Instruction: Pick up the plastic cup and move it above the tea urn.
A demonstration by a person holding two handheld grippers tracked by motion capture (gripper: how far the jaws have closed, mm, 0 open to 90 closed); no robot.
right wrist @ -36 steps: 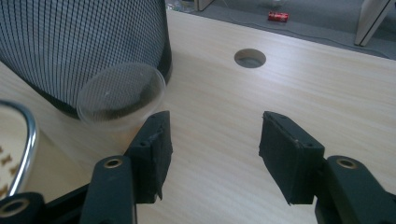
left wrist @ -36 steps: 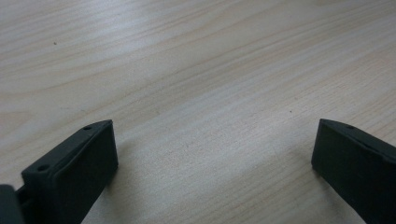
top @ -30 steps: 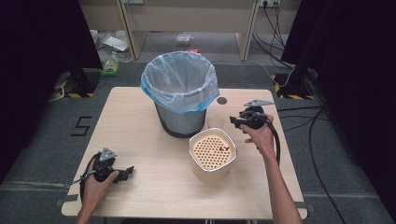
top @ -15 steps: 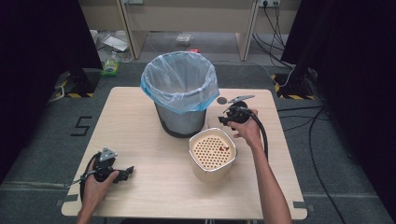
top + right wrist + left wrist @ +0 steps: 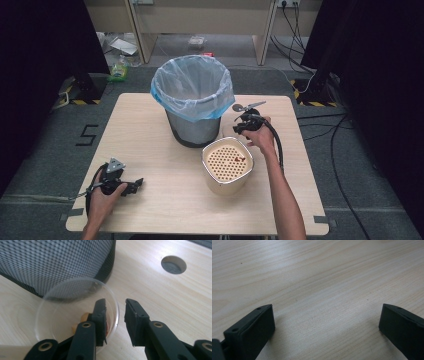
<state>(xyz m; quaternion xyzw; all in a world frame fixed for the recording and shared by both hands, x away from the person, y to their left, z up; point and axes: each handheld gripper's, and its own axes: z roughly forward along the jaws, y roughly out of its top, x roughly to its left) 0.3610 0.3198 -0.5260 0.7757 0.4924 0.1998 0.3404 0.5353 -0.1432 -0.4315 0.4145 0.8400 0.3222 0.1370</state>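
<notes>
Currently right tongs [image 5: 115, 315] straddle the clear dish's [image 5: 62, 307] rim, jaws just closing, not yet clamped; left tongs [image 5: 325, 322] rest released on the counter [image 5: 150, 130].

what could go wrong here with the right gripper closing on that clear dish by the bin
The right gripper straddles the thin rim of the clear dish, jaws just closing, not yet pinching it. A grip on one edge could let the dish tilt and spill the small food pieces inside. The dish sits close to the mesh bin, so lifting it may knock the bin's base. The rim could also slip out sideways.
</notes>
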